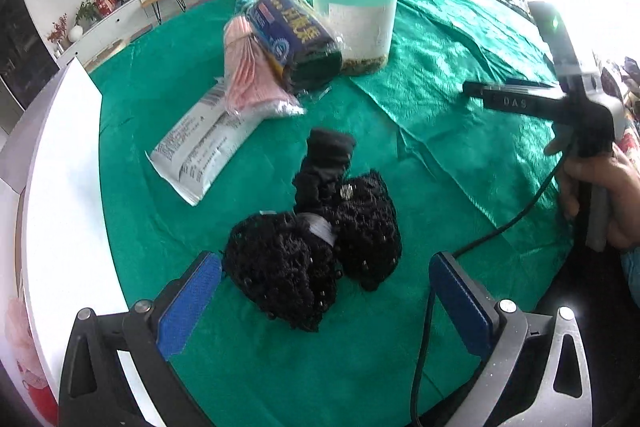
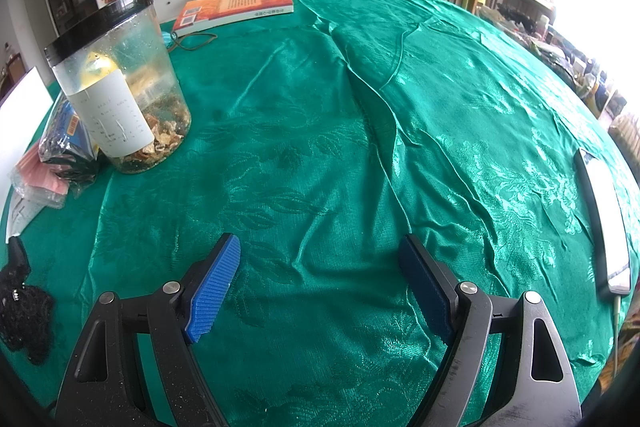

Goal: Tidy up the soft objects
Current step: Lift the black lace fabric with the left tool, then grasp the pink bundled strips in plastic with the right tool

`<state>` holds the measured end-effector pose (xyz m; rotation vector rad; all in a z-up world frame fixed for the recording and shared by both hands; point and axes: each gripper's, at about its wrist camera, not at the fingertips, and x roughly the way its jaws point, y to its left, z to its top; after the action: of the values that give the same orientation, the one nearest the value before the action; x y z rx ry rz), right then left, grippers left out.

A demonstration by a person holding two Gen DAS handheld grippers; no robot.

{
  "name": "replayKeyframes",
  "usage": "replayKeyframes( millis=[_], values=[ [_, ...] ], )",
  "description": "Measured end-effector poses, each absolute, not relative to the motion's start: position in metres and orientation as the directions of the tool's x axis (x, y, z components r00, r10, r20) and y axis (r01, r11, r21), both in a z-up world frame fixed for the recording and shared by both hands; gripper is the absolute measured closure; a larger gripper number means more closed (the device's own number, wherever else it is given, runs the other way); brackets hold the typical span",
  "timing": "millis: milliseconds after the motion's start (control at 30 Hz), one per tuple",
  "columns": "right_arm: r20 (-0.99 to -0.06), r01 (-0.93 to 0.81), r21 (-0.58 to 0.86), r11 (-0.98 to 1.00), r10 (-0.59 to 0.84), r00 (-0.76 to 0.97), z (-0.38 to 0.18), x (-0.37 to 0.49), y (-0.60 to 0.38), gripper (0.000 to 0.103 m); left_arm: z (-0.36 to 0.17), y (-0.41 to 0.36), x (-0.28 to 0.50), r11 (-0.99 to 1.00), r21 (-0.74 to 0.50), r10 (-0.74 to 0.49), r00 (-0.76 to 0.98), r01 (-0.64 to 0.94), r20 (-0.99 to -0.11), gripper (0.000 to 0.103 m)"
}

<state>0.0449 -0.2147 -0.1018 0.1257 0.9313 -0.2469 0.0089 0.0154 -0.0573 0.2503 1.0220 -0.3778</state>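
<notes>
Both grippers gape empty: the left gripper poised over the black knitted bundle to grab it, the right gripper waiting above bare green tablecloth.

The tablecloth is glossy emerald green with a woven leaf pattern. The knitted bundle is black, the book orange, the folded cloth pink — and the clear jar wears a black lid and white label.
</notes>
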Motion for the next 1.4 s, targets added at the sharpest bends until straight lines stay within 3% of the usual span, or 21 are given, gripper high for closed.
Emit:
replayKeyframes(
  millis=[200,267,333,433,567,700,767,833,933,1000,1033,1200,1400],
  values=[
    [-0.806,0.263,0.001,0.965,-0.155,0.572,-0.102,0.045,-0.215,0.019,-0.08,0.0,0.042,0.902,0.068,-0.162,0.479,0.427,-0.863,0.0],
    [-0.805,0.261,0.006,0.965,-0.15,0.573,-0.101,0.044,-0.214,0.019,-0.09,-0.006,0.044,0.883,0.077,-0.169,0.467,0.463,-0.868,0.013],
    [-0.801,0.236,0.061,0.97,-0.094,0.592,-0.098,0.04,-0.211,0.019,-0.091,-0.004,0.04,0.879,0.053,-0.204,0.474,0.474,-0.856,0.041],
    [-0.733,0.087,0.264,0.961,0.141,0.666,-0.082,0.032,-0.194,0.019,-0.089,0.014,0.034,0.912,0.02,-0.203,0.493,0.411,-0.846,0.05],
    [-0.706,-0.151,0.369,0.917,0.382,0.596,-0.056,0.052,-0.12,0.021,-0.089,0.048,0.021,0.95,-0.056,-0.211,0.503,0.306,-0.838,0.051],
    [-0.752,-0.208,0.364,0.908,0.418,0.51,-0.05,0.104,-0.054,0.028,-0.089,0.075,0.008,0.971,-0.071,-0.184,0.528,0.227,-0.829,0.051],
    [-0.794,-0.182,0.323,0.929,0.371,0.482,-0.056,0.131,-0.031,0.057,-0.092,0.088,0.005,0.976,-0.104,-0.193,0.533,0.193,-0.824,0.051],
    [-0.828,-0.159,0.301,0.94,0.34,0.445,-0.066,0.153,-0.015,0.062,-0.093,0.088,0.004,0.976,-0.093,-0.186,0.541,0.195,-0.82,0.05],
    [-0.851,-0.157,0.222,0.962,0.27,0.451,-0.072,0.168,0.004,0.061,-0.094,0.085,0.004,0.976,-0.074,-0.177,0.552,0.204,-0.815,0.05],
    [-0.858,-0.177,0.159,0.971,0.224,0.462,-0.071,0.171,0.011,0.075,-0.095,0.084,0.004,0.975,-0.069,-0.177,0.559,0.209,-0.81,0.05],
    [-0.862,-0.195,0.161,0.967,0.234,0.45,-0.072,0.171,0.012,0.092,-0.096,0.084,0.004,0.975,-0.069,-0.178,0.562,0.21,-0.808,0.05],
    [-0.846,-0.275,0.213,0.938,0.317,0.429,-0.059,0.15,0.013,0.095,-0.097,0.084,0.004,0.976,-0.069,-0.176,0.569,0.205,-0.803,0.05],
    [-0.761,-0.341,0.283,0.896,0.426,0.488,-0.023,0.102,0.0,0.095,-0.096,0.08,0.003,0.978,-0.057,-0.163,0.569,0.2,-0.806,0.049]
  ],
)
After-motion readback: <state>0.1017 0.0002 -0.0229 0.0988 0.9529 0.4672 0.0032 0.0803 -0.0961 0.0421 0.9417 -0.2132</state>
